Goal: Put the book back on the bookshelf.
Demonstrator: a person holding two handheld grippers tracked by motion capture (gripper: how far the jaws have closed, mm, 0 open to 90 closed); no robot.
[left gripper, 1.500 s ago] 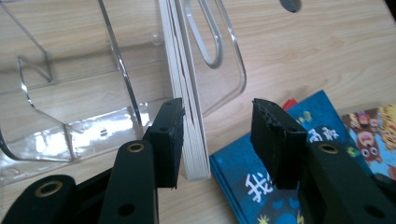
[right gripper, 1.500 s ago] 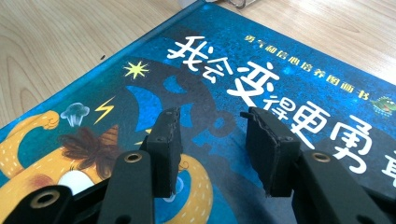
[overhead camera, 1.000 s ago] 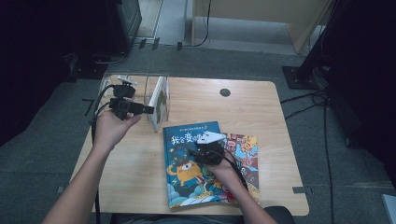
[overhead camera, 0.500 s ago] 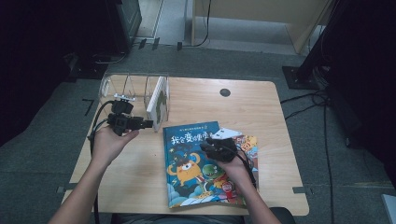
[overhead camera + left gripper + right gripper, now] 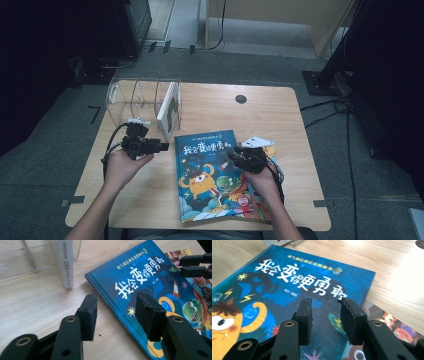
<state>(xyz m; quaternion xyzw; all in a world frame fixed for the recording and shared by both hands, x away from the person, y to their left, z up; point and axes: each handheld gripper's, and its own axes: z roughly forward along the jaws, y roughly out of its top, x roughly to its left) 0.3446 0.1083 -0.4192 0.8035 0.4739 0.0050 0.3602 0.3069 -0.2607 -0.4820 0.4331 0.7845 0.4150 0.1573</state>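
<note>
Blue-covered and flat on the wooden bench point(image 5: 280, 107), a picture book point(image 5: 210, 175) lies near the person's edge, overlapping a second, brighter book point(image 5: 267, 200) whose right side peeks out beneath it. A second ago the left gripper point(image 5: 162, 146) hovered up by the clear file rack point(image 5: 131, 97); it has since dropped toward the bench and drawn toward the blue book's left edge, its jaws narrowing a little yet half open, with nothing between them (the left gripper view point(image 5: 116, 312) shows them straddling the spine edge from above). The right gripper point(image 5: 231, 153) has slid leftward from the book's right edge onto its cover, jaws likewise closing somewhat, about half open and empty, poised over the title in the right gripper view point(image 5: 324, 315). Both moves suggest a two-sided lift of the book, probably bound for the rack, where a white book point(image 5: 169, 105) already stands in the rightmost slot. Bare bench lies left of the spine, giving the left jaws room to get under; on the right, the underlying book crowds the edge. Slots to the left of the white book stand free.
</note>
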